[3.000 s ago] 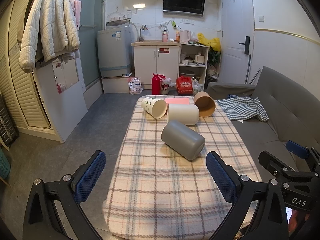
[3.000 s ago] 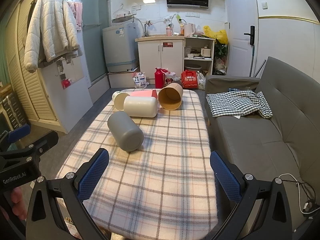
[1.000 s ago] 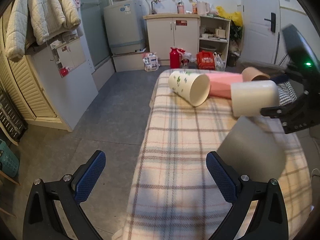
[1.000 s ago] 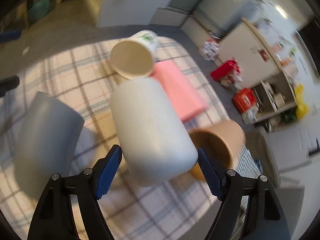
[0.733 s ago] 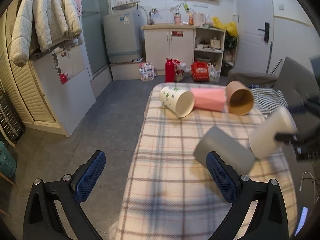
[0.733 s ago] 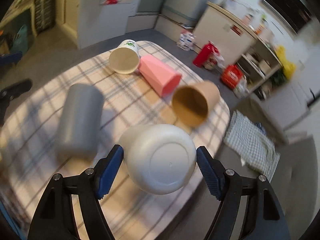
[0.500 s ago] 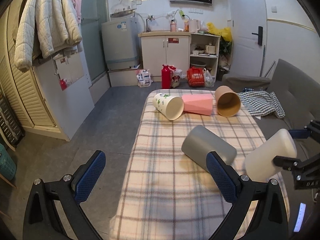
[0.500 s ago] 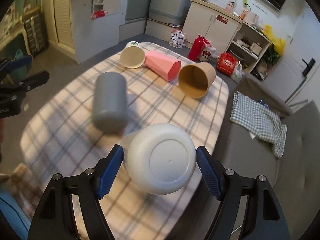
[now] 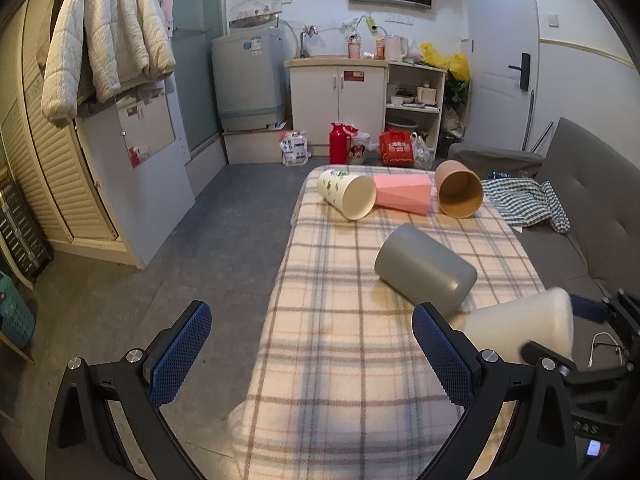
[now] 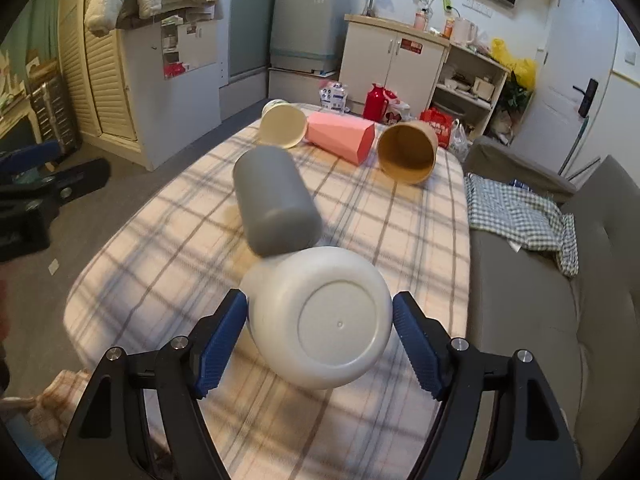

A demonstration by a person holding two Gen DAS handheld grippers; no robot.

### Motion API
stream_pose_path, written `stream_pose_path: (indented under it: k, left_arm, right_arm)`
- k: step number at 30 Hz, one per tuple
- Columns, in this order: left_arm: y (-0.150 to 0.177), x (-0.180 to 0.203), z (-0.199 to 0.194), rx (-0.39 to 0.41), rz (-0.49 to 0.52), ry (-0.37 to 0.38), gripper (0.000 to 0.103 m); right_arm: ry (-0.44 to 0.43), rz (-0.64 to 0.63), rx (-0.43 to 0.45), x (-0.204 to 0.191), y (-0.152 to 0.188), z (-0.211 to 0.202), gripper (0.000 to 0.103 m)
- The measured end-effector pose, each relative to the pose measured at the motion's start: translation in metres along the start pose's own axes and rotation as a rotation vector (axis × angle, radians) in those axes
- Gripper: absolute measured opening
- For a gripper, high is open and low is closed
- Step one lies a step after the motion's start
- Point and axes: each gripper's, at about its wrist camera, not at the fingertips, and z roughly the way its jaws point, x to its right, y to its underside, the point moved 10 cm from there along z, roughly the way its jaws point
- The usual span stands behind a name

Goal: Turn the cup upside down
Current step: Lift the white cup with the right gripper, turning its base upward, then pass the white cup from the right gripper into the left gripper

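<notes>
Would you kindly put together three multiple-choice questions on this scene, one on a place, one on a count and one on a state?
1. Where is the white cup?
A. Between the right gripper's fingers
B. On the sofa
C. On the floor

2. How many cups lie on their sides on the plaid tablecloth?
A. Two
B. Four
C. Six

3. What is the left gripper doing?
A. Clamping the grey cup
B. Open, holding nothing
C. Holding the pink cup

Answers:
1 A, the right gripper has it clamped, base toward the camera.
2 B, the grey cup, the leaf-print cup, the pink cup and the brown cup.
3 B, only tablecloth shows between its spread fingers.
</notes>
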Motion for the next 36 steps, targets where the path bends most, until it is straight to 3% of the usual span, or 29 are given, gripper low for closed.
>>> stream_pose_path:
  k: [10,18,24,28,30,32,36]
  left_arm:
    - [0.013,0.013,-0.002,-0.017,0.021,0.025,0.103]
    - [0.016,0.012,-0.006,-0.025,0.023,0.007,0.103]
    - [0.016,0.010,-0.007,-0.034,0.029,-0.011,0.103]
    - [0.016,0.014,-0.009,-0.034,0.046,-0.019,0.103]
    - [0.014,0.016,-0.012,-0.029,0.048,-0.020,0.103]
    - [0.012,0.019,-0.016,-0.021,0.047,-0.012,0.103]
    - [0.009,0.029,-0.026,0.003,0.027,0.005,0.103]
  right_arm:
    - [0.007,0.082,-0.136,-0.013,0.077,0.000,0.074]
    - [-0.011,0.061,-0.114,-0.040,0.057,0.014,0.074]
    - [-0.024,0.136,-0.115,-0.043,0.049,0.021,0.074]
    - [-0.041,0.166,-0.089,-0.038,0.047,0.015,0.074]
    - [-0.029,0.169,-0.046,-0.031,0.043,0.005,0.083]
    - [-0.018,0.160,0.007,-0.024,0.038,-0.009,0.084]
    - [0.074,0.166,0.090,0.006,0.038,-0.033,0.085]
